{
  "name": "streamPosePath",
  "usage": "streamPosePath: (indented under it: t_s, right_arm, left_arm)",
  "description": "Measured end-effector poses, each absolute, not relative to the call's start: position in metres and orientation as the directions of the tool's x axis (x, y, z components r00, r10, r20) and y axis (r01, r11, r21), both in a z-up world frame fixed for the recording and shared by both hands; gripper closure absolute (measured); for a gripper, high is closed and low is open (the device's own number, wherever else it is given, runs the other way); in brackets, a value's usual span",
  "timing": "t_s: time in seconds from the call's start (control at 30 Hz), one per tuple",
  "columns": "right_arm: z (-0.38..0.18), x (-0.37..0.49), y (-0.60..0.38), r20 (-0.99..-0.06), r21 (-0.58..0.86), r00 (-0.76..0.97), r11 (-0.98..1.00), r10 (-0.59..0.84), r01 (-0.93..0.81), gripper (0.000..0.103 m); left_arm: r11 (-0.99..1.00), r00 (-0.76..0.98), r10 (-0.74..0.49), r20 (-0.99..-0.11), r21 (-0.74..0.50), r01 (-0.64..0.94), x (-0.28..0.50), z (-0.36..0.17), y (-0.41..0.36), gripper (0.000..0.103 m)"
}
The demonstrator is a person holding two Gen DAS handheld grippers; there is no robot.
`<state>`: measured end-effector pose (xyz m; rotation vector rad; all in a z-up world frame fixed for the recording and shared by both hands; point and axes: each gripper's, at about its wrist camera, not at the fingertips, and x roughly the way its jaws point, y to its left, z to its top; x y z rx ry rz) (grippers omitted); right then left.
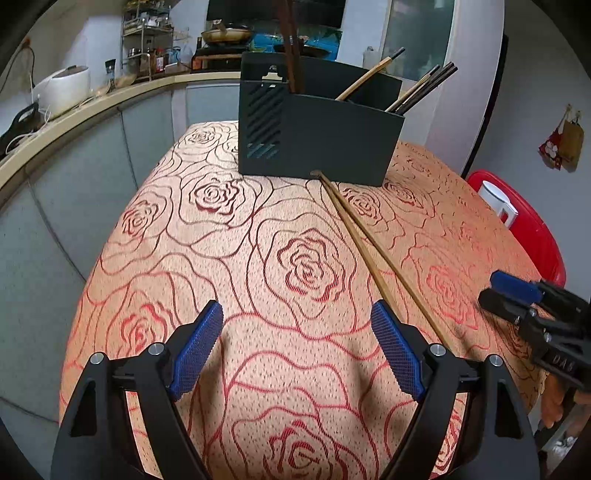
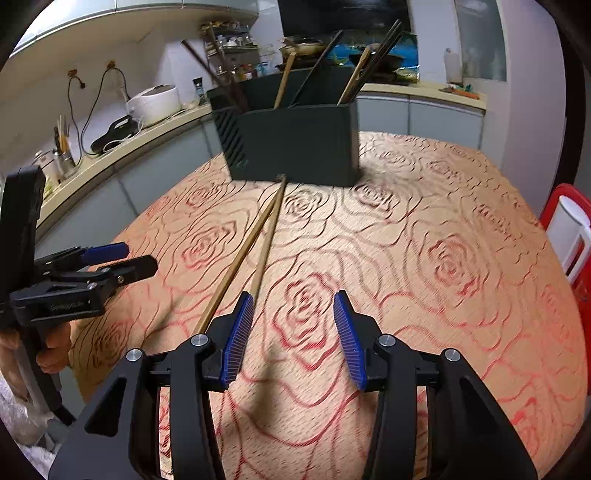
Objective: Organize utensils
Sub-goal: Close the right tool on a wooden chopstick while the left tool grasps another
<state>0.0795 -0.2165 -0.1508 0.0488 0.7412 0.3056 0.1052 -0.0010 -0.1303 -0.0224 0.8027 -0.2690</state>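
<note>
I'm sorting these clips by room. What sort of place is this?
Most likely a home kitchen: a rice cooker sits on the counter, a pan stands on the stove behind, and a table with a rose-patterned cloth holds a utensil holder.

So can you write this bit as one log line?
left hand-held gripper: open, empty | right hand-held gripper: open, empty | chopsticks: on tablecloth | holder: upright

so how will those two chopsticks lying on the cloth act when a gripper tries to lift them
The chopsticks look thin, stiff and light, so they should lift without bending. Lying flat on the tablecloth, they give the pads little to get under. They touch only at the far end by the holder, so one pinch may catch just one.
</note>
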Motion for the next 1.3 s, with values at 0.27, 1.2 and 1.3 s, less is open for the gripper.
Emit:
streamPosePath:
  t_s: [0.27, 1.2, 1.3]
  right_arm:
    - [-0.168, 0.066, -0.192, -0.683, 0.129, 0.654, 0.935, 0.326, -0.331, 0.060]
    - [-0.177, 0.061, -0.218, -0.702, 0.039, 0.698, 0.987, 0.139, -0.157, 0.095]
    - [-0.178, 0.060, -0.220, -0.700, 0.038, 0.700, 0.987, 0.138, -0.157, 0.095]
  left_arm:
    - [0.972, 0.669, -0.225, -0.709, -0.113, 0.207, 0.095, -0.136, 0.005, 0.023]
    - [0.930, 0.631, -0.295, -0.718, -0.066, 0.360, 0.072, -0.145, -0.059, 0.024]
    - [0.925, 0.623, -0.299, -0.722, -0.060, 0.374, 0.071, -0.149, -0.067, 0.024]
